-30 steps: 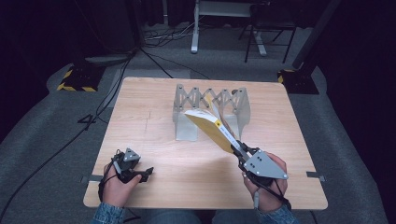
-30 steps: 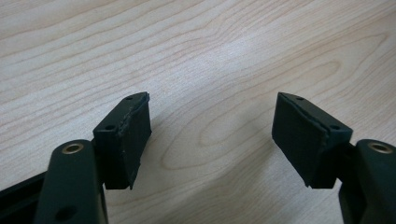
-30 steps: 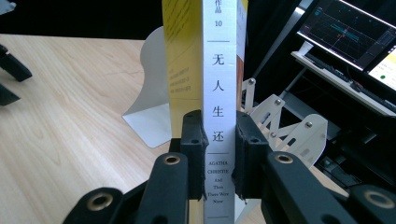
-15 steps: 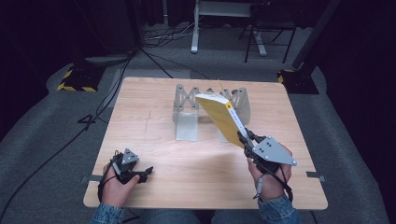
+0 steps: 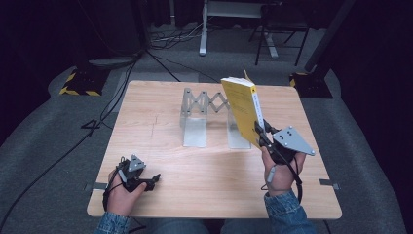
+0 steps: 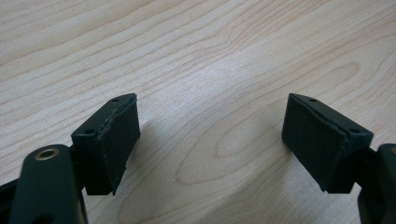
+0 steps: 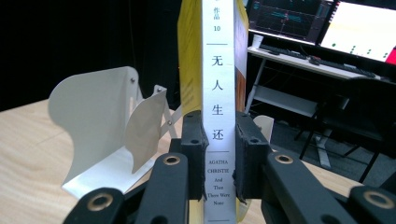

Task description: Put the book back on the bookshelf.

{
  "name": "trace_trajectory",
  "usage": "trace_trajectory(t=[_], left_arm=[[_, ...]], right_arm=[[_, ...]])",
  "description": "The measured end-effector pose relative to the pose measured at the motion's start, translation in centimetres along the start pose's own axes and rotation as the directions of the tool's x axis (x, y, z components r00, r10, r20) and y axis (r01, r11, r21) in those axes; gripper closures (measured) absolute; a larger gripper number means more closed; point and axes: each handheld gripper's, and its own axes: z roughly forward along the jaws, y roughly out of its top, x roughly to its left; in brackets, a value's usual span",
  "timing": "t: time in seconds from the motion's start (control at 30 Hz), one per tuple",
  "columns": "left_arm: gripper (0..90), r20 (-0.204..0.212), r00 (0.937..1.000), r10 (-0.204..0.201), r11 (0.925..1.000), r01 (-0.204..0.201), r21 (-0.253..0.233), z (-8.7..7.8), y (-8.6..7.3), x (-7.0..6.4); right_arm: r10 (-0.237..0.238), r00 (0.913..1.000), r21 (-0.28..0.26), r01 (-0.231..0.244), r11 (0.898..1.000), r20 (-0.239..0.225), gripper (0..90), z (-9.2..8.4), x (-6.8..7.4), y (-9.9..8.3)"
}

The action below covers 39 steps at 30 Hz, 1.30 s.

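One book (image 5: 242, 111) stands clamped upright beside the bookend rack (image 5: 204, 117).

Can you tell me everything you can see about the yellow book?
The yellow book is a thin paperback with yellow covers and a white spine. The spine carries black Chinese characters and, lower down, "Agatha Christie, And Then There Were None". It is closed and held upright, tilted a little, above the wooden table beside the folding metal book rack. The right gripper pinches it at the spine's lower part.
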Motion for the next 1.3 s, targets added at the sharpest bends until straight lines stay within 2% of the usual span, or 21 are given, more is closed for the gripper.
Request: trace_trajectory(t=[0.27,0.4,0.5,0.63,0.87,1.07,1.27,1.3], left_arm=[[19.6,-0.001,1.0000,0.001,1.0000,-0.001,-0.001,0.0,0.0,0.0],[19.6,-0.001,1.0000,0.001,1.0000,-0.001,-0.001,0.0,0.0,0.0],[19.6,0.000,1.0000,0.001,1.0000,-0.001,-0.001,0.0,0.0,0.0],[19.6,-0.001,1.0000,0.002,1.0000,-0.002,0.000,0.0,0.0,0.0],[19.6,0.000,1.0000,0.002,1.0000,-0.002,-0.001,0.0,0.0,0.0],[19.6,0.002,1.0000,-0.002,1.0000,0.002,-0.001,0.0,0.0,-0.1],[19.6,0.001,1.0000,-0.006,1.0000,0.006,-0.003,0.0,-0.1,-0.1],[19.6,0.003,1.0000,-0.004,1.0000,0.004,0.000,0.0,-0.1,-0.1]], right_arm=[[0.031,0.9987,0.000,-0.031,1.000,0.040,76.5,2.7,-0.2,0.0],[0.039,0.9980,0.006,-0.039,0.999,0.050,76.5,3.5,-0.3,-0.2],[0.068,0.9958,0.008,-0.069,0.998,0.061,76.4,4.5,-0.5,-0.5],[0.085,0.9941,0.015,-0.087,0.996,0.067,76.3,5.4,-0.7,-0.8],[0.089,0.9936,0.024,-0.090,0.996,0.071,76.3,6.3,-0.7,-1.6],[0.083,0.9950,0.025,-0.084,0.996,0.055,76.2,6.7,-0.4,-2.2],[0.097,0.9953,0.064,-0.097,0.993,0.000,75.8,7.1,0.2,-3.2],[0.105,0.9943,0.083,-0.103,0.991,-0.015,75.6,7.3,0.4,-3.7]])
